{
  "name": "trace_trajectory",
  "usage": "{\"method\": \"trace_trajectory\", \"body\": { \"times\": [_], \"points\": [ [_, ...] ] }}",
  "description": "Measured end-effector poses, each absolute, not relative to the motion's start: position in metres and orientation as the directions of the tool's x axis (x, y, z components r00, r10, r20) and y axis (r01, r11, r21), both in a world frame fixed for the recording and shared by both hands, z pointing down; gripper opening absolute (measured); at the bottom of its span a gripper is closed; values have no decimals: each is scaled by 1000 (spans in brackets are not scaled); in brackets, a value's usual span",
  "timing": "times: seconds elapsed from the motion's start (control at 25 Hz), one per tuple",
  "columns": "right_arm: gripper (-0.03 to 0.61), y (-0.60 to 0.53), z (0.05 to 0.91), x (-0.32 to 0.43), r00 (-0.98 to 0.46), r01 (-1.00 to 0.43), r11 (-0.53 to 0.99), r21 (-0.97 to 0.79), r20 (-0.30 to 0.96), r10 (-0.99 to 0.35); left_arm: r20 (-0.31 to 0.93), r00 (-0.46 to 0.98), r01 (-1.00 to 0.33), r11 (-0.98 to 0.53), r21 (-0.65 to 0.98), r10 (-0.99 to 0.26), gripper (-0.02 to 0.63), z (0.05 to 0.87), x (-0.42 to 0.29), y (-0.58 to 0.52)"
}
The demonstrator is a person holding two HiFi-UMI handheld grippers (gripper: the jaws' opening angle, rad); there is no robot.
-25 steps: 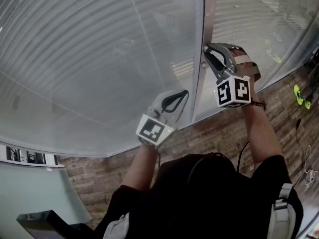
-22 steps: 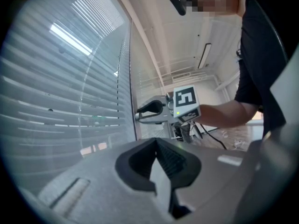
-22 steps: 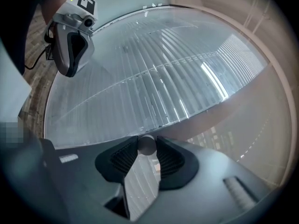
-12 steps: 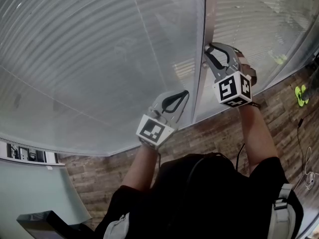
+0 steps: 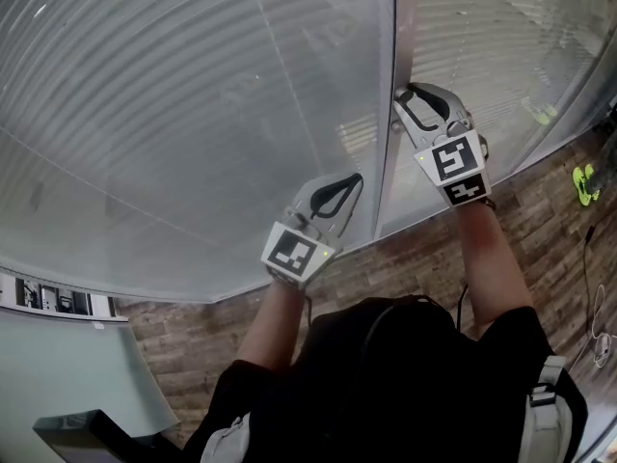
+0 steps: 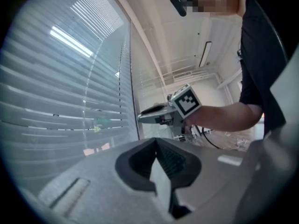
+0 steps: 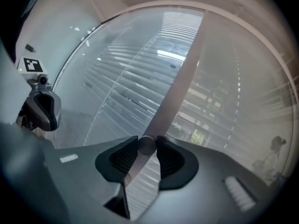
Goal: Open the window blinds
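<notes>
We are gripping the round knob [image 7: 146,145] with our right tongs [image 5: 399,99] beside the window blinds [image 5: 174,114]. Our left tongs [image 5: 358,179] are hanging clenched and empty at seven o'clock from them.

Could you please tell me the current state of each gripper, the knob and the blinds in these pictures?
Left gripper: shut, nothing between its jaws.
Right gripper: shut on the knob.
Knob: clamped between the pads, on the window post.
Left pane blinds: lowered, slats nearly closed.
Right pane blinds: lowered, slats partly open, outside shows through.
</notes>
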State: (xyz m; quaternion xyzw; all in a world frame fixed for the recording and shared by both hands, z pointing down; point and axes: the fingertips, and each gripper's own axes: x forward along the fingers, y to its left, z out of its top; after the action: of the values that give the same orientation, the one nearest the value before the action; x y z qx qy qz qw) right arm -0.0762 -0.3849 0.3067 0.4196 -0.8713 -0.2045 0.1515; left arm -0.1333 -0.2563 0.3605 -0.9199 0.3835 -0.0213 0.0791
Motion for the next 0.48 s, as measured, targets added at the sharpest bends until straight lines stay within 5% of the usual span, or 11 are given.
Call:
{"method": "trace_trajectory", "body": {
  "times": [0.48],
  "points": [
    [130, -391, 308, -66, -633, -770, 631, 99, 6, -774, -20, 707, -700, -696, -162, -707, 5, 362, -131, -258]
  ]
}}
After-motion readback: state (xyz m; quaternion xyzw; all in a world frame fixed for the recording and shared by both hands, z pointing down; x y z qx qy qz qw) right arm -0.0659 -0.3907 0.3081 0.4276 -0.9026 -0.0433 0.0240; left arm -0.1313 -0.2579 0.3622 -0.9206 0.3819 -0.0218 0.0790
